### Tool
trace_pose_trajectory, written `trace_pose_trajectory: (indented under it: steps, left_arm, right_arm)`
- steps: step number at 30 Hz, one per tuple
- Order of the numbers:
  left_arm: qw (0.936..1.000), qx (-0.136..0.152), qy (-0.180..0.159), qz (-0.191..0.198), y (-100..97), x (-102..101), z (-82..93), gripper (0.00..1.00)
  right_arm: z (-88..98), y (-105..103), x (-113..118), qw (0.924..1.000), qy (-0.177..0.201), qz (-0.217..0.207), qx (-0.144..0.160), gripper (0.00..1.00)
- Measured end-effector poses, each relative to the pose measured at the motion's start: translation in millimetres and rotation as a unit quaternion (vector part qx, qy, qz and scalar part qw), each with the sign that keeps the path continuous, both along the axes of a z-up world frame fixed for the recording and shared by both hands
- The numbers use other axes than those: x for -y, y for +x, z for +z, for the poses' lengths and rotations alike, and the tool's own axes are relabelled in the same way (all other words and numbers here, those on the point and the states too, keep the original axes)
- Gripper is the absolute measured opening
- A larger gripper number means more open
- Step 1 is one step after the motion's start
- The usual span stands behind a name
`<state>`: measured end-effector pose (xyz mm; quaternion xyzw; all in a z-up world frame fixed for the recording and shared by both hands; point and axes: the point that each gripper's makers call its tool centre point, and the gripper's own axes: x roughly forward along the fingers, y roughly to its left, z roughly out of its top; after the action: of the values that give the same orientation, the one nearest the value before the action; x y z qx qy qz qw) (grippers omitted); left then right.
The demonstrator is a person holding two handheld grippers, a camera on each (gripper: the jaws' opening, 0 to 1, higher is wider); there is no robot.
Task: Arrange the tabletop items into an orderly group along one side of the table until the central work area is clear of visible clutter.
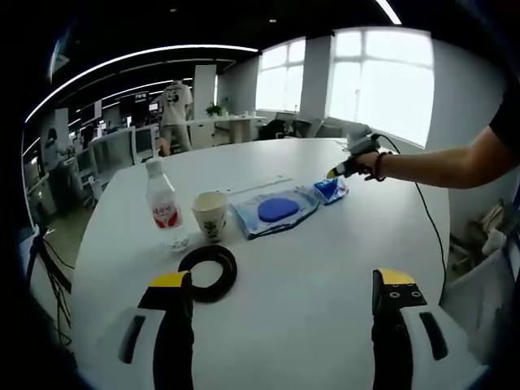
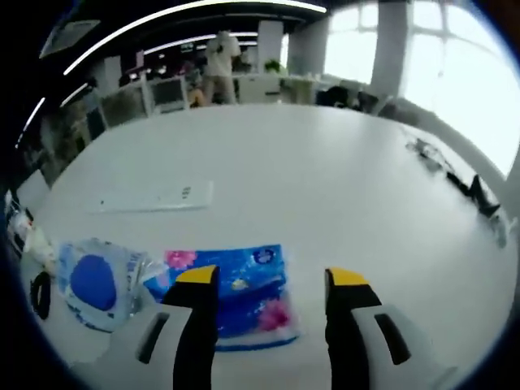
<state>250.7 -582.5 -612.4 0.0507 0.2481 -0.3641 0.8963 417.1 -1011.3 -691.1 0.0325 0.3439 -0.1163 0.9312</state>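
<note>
— Where's the tissue pack (image 2: 236, 296)?
— Flat on the table (image 2: 325, 179), long side running between the right gripper's (image 2: 272, 280) spread jaws.
— Left gripper (image 1: 280, 284)?
— Released, above the black ring (image 1: 208, 271). Labels unreadable.

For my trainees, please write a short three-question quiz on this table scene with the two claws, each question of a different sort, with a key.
1. True or false: the paper cup stands between the bottle and the wipes pack in the left gripper view.
2. Which thing lies nearest the left claw? A) black ring B) tissue pack C) bottle
3. Fill in: the right claw is open, with the blue ____ pack lying between its jaws on the table.

Key: 1 true; 2 A; 3 tissue.
</note>
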Motion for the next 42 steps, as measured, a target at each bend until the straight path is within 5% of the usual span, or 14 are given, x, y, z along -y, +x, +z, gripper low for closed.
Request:
trace_pose_trajectory:
  steps: [9,18,28,42]
  left_arm:
    - [0.9998,0.010,-0.016,0.011,3.7,-1.6,10.5,0.97]
    - [0.9993,0.009,-0.028,0.025,5.1,-10.0,19.0,0.99]
    - [0.9993,0.010,-0.027,0.025,-2.3,-18.9,25.4,0.99]
    - [0.9992,0.010,-0.025,0.031,-18.3,-30.2,31.3,0.99]
  right_arm:
    - [22.2,-6.8,-28.4,0.9980,0.042,0.030,0.035,0.82]
    - [31.2,-26.7,-65.5,0.9955,0.033,0.082,0.033,0.98]
    - [53.0,-47.0,-130.6,0.9859,0.054,0.151,0.049,1.00]
    - [54.4,-70.4,-220.7,0.9732,0.083,0.211,0.034,1.00]
